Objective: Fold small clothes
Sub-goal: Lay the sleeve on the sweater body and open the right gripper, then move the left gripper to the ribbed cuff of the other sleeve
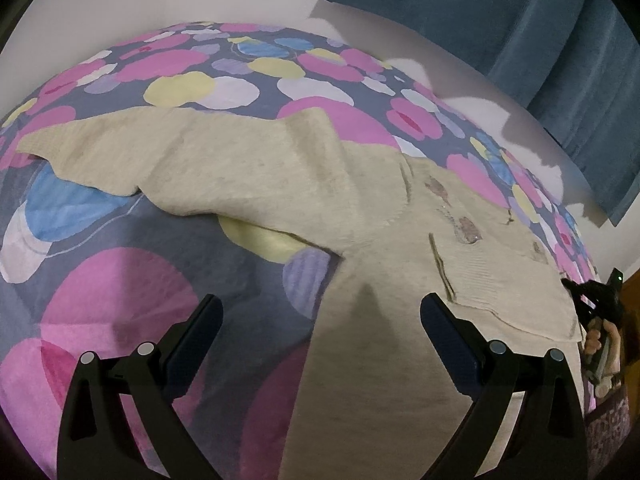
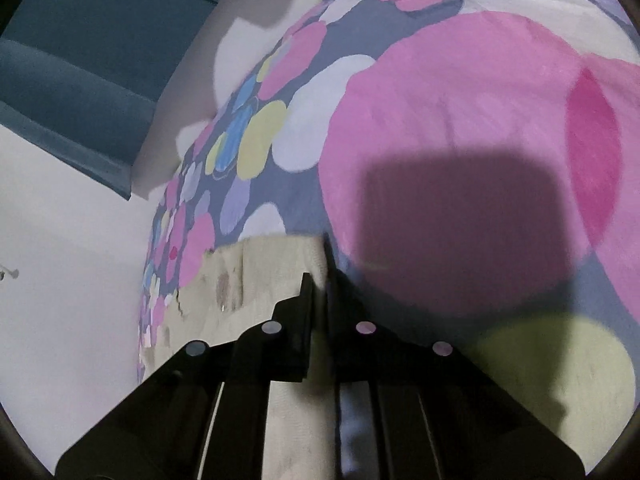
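From the left wrist, the left gripper hangs wide open and empty over a beige garment spread on a flower-patterned bedcover; a teal curtain hangs behind, and the right gripper is half cut off at the edge. From the right wrist, the right gripper is pinched shut on the garment's edge, its own shadow darkening the bedcover; no writing shows.

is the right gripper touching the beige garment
Touching. The right wrist view shows the right gripper with its fingers closed on the edge of the beige garment, cloth pinched between them on the patterned bedspread.
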The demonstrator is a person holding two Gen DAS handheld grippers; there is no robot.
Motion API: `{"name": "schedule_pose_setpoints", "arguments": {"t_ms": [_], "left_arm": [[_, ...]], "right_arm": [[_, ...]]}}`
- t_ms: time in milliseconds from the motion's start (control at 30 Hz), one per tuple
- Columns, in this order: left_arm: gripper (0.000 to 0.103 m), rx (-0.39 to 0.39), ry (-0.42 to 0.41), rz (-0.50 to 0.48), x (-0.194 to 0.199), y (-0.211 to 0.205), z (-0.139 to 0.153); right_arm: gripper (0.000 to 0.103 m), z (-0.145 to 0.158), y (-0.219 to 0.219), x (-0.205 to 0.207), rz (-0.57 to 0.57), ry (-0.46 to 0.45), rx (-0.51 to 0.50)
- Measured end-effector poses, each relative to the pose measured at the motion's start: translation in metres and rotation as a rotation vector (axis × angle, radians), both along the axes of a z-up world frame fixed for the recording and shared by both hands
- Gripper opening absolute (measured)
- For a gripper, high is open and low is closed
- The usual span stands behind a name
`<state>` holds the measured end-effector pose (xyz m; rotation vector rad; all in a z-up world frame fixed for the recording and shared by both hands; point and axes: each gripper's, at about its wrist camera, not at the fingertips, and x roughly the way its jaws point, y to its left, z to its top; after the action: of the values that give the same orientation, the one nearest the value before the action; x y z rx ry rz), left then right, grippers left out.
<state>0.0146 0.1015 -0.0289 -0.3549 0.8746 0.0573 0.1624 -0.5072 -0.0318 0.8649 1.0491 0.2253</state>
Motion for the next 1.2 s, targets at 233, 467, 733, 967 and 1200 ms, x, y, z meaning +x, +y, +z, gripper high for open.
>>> {"name": "schedule_pose_setpoints", "arguments": {"t_ms": [233, 467, 733, 967, 1200], "left_arm": [[0.098, 0.006, 0.003, -0.001, -0.001, 0.0, 0.0], [0.098, 0.022, 0.009, -0.014, -0.004, -0.004, -0.004], [0.098, 0.032, -0.003, -0.009, -0.009, 0.001, 0.0], [0.098, 0.033, -0.007, 0.023, -0.017, 0.017, 0.004], [0.098, 0.024, 0.009, 0.088, -0.022, 0.047, 0.002]], "right_arm": [[0.022, 0.011, -0.005, -0.063, 0.043, -0.004, 0.039], [0.007, 0.008, -0.002, -0.096, 0.08, -0.019, 0.011], [0.054, 0.03, -0.008, -0.126, 0.023, -0.073, 0.02], [0.082, 0.061, -0.043, -0.176, -0.045, -0.092, -0.161], [0.088, 0.046, -0.071, -0.203, -0.094, -0.099, -0.184]]}}
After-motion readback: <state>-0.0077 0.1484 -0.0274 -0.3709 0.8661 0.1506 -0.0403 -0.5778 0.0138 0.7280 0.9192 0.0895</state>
